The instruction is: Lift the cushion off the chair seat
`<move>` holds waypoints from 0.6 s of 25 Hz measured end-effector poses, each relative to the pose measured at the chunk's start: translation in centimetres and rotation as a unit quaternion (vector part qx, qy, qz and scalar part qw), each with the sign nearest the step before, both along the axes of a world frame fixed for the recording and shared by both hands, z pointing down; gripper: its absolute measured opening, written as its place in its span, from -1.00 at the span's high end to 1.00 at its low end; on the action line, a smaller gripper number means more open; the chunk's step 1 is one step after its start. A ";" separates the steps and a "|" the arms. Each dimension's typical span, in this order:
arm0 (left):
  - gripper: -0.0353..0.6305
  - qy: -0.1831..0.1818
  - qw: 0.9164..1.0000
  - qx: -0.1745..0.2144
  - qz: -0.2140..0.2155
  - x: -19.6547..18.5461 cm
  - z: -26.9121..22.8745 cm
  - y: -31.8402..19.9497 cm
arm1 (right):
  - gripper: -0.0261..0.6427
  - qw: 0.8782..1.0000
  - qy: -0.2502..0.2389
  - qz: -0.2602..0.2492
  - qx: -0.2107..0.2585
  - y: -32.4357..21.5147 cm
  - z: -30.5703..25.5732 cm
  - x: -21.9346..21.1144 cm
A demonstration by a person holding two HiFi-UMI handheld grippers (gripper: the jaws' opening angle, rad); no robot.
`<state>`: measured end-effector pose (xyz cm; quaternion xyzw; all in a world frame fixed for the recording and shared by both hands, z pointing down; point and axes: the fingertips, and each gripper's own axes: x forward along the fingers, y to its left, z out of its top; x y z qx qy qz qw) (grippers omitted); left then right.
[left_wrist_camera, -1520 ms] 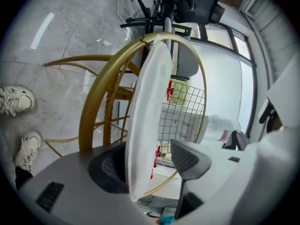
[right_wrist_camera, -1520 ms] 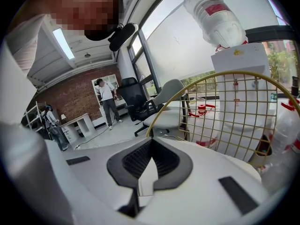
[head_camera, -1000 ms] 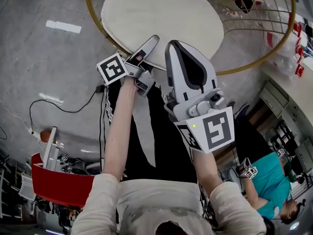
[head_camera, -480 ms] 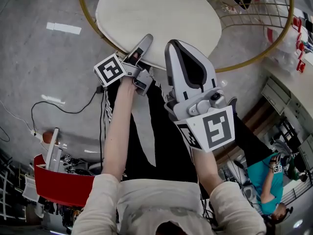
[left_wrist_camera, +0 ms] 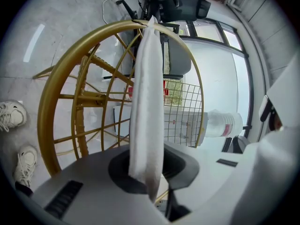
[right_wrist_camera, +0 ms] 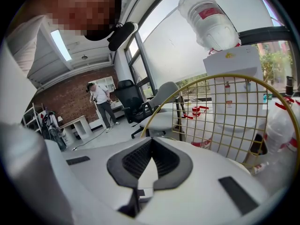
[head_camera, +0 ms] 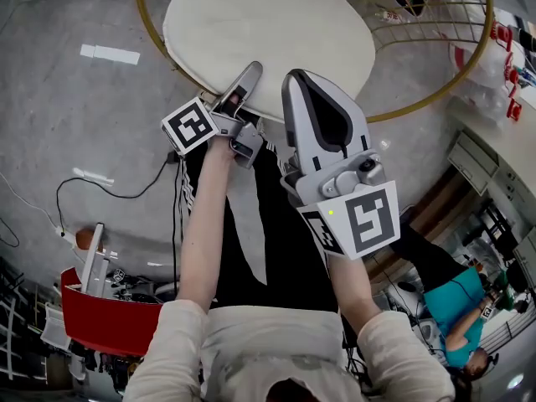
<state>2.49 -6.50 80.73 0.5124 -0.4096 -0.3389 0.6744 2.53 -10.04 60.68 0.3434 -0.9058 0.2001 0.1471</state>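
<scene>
While closing on the cushion (head_camera: 268,32), pinches its near edge with the left gripper (head_camera: 247,74), pads already pressed into the white fabric. Amounts to a grip made, so looks ready for the lift. Not yet raised, judging by how flat the cushion lies inside the chair's gold frame (left_wrist_camera: 54,88). Runs straight ahead from the left gripper, edge-on between its jaws, then spreads away over the seat. Holds the right gripper (head_camera: 295,80) pressed together on nothing, just beside the left one, with the cushion's rim close under and ahead of its tip.
</scene>
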 end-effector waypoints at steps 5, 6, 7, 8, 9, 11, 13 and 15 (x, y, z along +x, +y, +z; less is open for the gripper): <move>0.77 0.002 1.000 0.010 -0.003 -0.1 -1.7 -0.2 | 0.88 1.000 -0.001 0.001 0.011 -0.1 -1.4 -0.2; 0.77 0.001 1.000 0.013 -0.002 -0.1 -2.0 -0.3 | 0.88 1.000 0.000 0.001 0.013 -0.2 -1.7 -0.2; 0.77 0.000 1.000 0.016 -0.002 -0.1 -2.5 -0.5 | 0.88 1.000 0.001 0.001 0.017 -0.4 -2.0 -0.2; 0.77 -0.001 1.000 0.020 -0.003 -0.1 -3.1 -0.8 | 0.88 1.000 0.002 0.001 0.021 -0.6 -2.4 -0.3; 0.77 -0.001 1.000 0.022 -0.003 -0.1 -3.6 -1.0 | 0.88 1.000 0.001 0.002 0.026 -0.8 -2.9 -0.4; 0.78 0.003 1.000 0.027 -0.007 -0.5 -4.7 -1.4 | 0.88 0.999 -0.001 0.003 0.036 -1.2 -4.2 -0.5; 0.78 0.004 0.999 0.039 -0.016 -1.2 -5.9 -2.0 | 0.88 0.999 -0.004 0.004 0.044 -1.5 -5.7 -0.7; 0.78 0.018 0.998 0.052 -0.029 -1.9 -7.9 -3.0 | 0.88 0.998 -0.008 0.008 0.054 -2.2 -7.4 -0.9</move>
